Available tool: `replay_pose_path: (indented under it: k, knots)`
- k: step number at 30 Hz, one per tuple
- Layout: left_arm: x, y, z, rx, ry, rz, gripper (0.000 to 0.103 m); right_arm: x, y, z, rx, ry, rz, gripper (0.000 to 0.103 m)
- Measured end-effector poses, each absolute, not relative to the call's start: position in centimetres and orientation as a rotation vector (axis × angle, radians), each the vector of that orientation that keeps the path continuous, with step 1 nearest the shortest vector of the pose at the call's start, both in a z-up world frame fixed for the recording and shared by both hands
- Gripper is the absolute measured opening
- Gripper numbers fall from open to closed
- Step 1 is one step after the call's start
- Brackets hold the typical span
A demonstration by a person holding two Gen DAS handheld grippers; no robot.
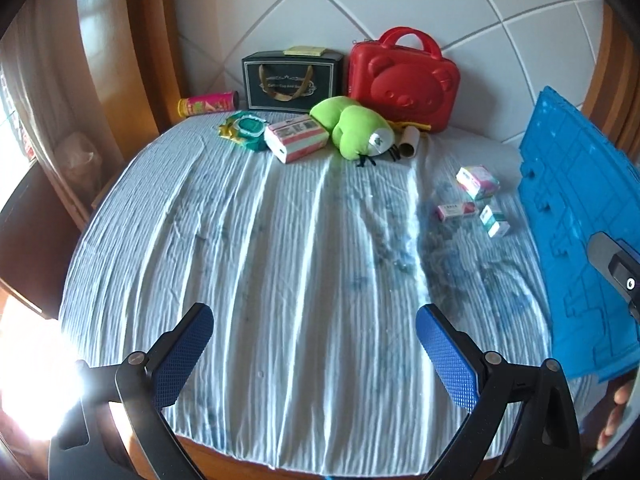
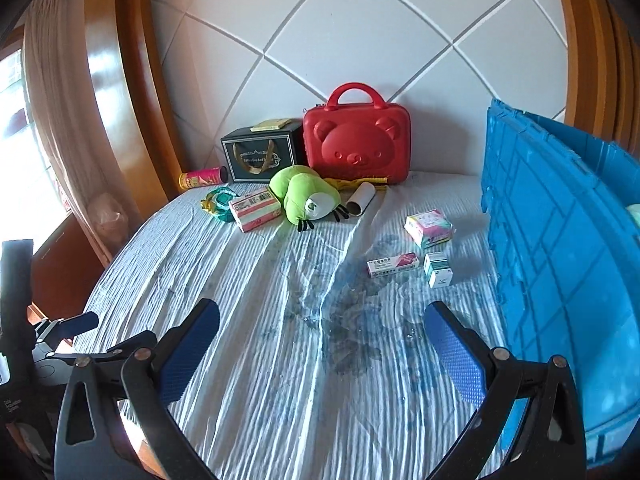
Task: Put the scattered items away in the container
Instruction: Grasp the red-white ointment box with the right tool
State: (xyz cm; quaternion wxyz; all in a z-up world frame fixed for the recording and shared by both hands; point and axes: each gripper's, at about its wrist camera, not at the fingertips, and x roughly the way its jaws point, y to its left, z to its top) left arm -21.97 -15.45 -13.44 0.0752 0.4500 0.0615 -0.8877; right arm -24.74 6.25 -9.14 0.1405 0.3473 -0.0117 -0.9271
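Pink-striped carton [image 2: 394, 265] lies flat — long axis left-right; both grippers' jaws gape, empty.

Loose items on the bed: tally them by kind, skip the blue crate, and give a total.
Small cartons: 4
Tubes or cans: 2
Plush toys: 1
Wipes packs: 1
Cases or gift boxes: 2
Total: 10
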Motion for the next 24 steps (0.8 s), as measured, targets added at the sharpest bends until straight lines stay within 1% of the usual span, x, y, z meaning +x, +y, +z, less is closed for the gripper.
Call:
replay_pose_path:
  k: [2, 7, 12, 19, 24]
  knots:
    - [-25.0, -16.7, -14.9, 1.406, 0.226, -2.623, 0.102, -28.1, 5.2, -10.4, 1.057, -0.012, -2.652, 0.103]
    - [-30.6, -20.0, -17.9, 1.503, 0.257, -2.534, 0.102, -34.2, 3.2, -13.2, 1.183, -0.001, -2.586, 0.103]
    - [-35.7, -22.1, -19.7, 1.608, 0.286, -2.539, 0.102, -37.3, 3.8, -15.6, 1.328, -0.066, -2.635, 0.103]
    - [-42.9, -21.1, -22.3, 1.716, 0.019, -2.621, 0.102, -38.9, 7.2, -17.6, 1.527, -0.212, -2.827, 0.103]
    - [-47.1, -20.9, -24.1, 1.767, -0.090, -2.629, 0.100, -40.4, 9.0, -20.1, 1.669, -0.314, -2.830, 0.103]
